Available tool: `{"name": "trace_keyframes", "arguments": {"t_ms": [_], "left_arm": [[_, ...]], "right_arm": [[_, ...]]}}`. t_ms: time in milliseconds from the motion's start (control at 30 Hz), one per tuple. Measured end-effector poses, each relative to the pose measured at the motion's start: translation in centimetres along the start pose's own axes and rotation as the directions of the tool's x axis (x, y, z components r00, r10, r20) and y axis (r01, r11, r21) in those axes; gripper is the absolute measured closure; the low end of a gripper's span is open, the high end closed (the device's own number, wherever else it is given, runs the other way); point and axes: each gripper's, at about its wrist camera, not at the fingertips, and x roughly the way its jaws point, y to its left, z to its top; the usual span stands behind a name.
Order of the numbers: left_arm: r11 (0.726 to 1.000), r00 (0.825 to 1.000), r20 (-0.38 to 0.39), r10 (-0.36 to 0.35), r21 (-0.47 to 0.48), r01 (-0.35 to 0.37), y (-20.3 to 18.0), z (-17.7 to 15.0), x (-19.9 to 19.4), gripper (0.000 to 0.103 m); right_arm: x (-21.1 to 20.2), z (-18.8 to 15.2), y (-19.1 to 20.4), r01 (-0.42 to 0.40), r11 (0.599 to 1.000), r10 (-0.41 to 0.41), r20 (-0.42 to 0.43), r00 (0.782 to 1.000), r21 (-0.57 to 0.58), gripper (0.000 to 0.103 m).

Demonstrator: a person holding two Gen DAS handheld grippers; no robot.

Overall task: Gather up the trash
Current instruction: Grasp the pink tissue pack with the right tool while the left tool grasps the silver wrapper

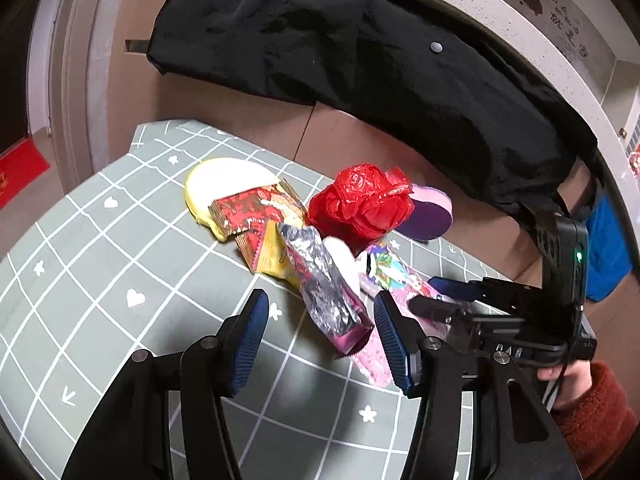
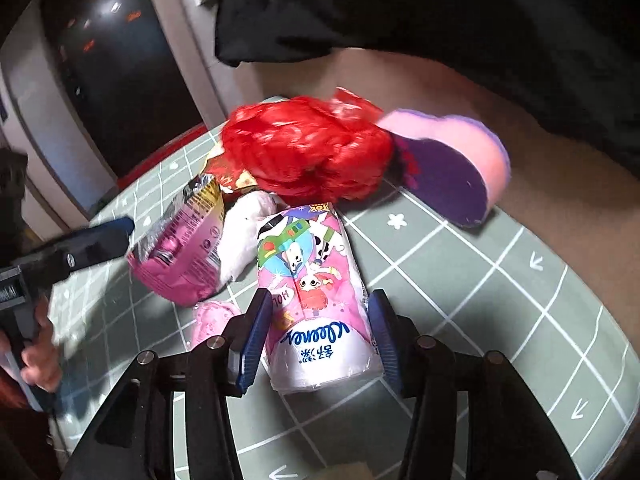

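A pink Kleenex tissue pack [image 2: 316, 300] lies on the green grid tablecloth [image 2: 480, 280] between the fingers of my right gripper [image 2: 320, 334]. The jaws stand wide and the pads sit close to its sides without squeezing it. In the left wrist view the right gripper [image 1: 436, 298] hovers over that pack [image 1: 400, 276]. My left gripper [image 1: 322, 340] is open, with a silver-and-pink foil wrapper [image 1: 332, 304] lying between its fingers, nearer the right pad. A crumpled red plastic bag [image 1: 360, 200] sits behind the pile.
A purple-and-pink sponge [image 1: 428, 216], a yellow-and-white round piece [image 1: 228, 184], a red-gold wrapper [image 1: 256, 208], a yellow wrapper [image 1: 272, 256] and a white tissue [image 1: 344, 260] lie around the pile. A black coat [image 1: 360, 60] lies on the brown seat behind the table.
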Motion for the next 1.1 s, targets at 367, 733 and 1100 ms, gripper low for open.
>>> {"name": "trace_keyframes", "arguments": {"t_ms": [367,733,1100], "left_arm": [[0.999,0.999,0.020,0.032,-0.012,-0.032,1.3,0.7,-1.2,0.048],[0.998,0.999,-0.001,0.041,-0.046,-0.041,3.0,-0.2,-1.4,0.048],[0.994,0.993,-0.034,0.110,0.010,-0.110,0.6,1.0,2.5,0.048]], "right_arm": [[0.5,0.3,4.0,-0.025,0.993,0.023,-0.012,1.000,-0.114,0.055],[-0.3,-0.4,3.5,0.010,0.999,-0.010,-0.003,1.000,-0.037,0.064],[-11.1,-5.8,0.7,0.058,0.988,-0.081,0.160,0.984,0.145,0.065]]}}
